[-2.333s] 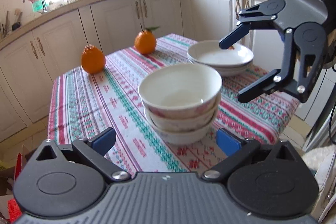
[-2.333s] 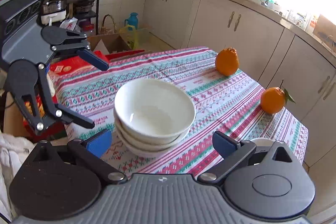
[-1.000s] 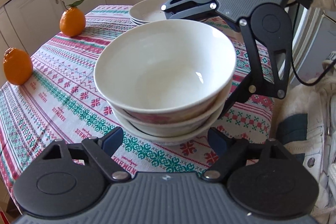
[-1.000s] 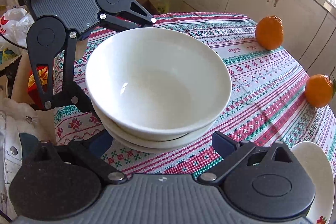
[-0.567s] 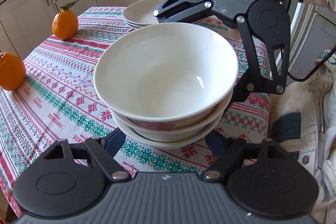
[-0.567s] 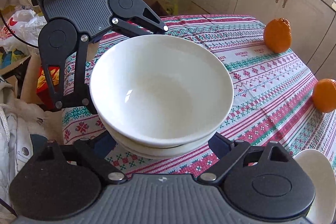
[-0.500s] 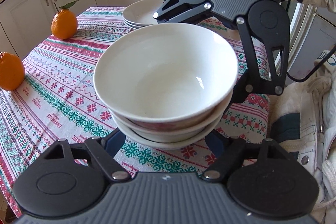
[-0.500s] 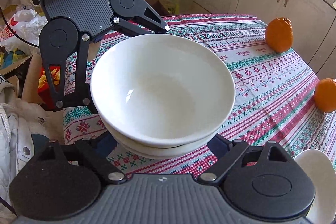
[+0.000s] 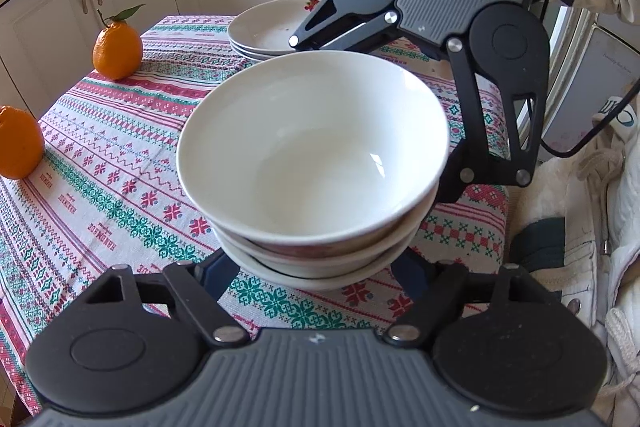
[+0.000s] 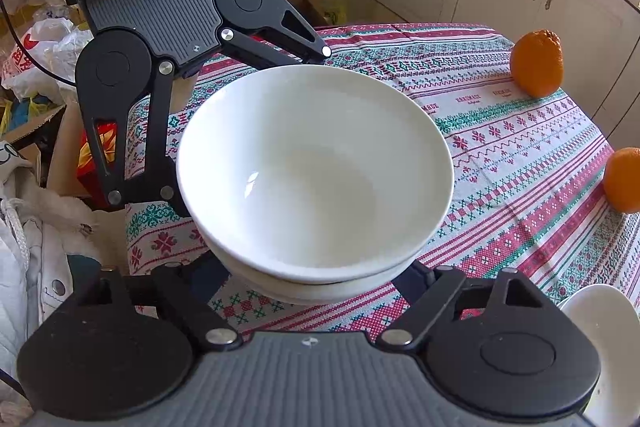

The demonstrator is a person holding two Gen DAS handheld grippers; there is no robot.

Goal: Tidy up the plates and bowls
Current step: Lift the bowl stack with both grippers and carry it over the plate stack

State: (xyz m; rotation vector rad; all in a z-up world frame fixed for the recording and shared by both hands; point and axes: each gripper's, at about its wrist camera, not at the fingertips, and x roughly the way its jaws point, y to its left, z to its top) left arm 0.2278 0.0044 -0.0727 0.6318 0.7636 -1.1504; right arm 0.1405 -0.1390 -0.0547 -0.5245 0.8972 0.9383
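Left wrist view shows our left tongs (image 9: 316,277) and right tongs (image 9: 370,131) straddling the bowl stack (image 9: 316,167) on the desk (image 9: 100,195); the right's jaws are closing, contact hidden. Uneven squeezing could tip the stack.

White bowls (image 9: 316,163), the second in the stack banded red outside; white plates (image 9: 264,31) with a red motif at 12 o'clock; tablecloth (image 9: 120,187) striped red, green and white; two oranges (image 9: 117,50); black grippers with blue pads.
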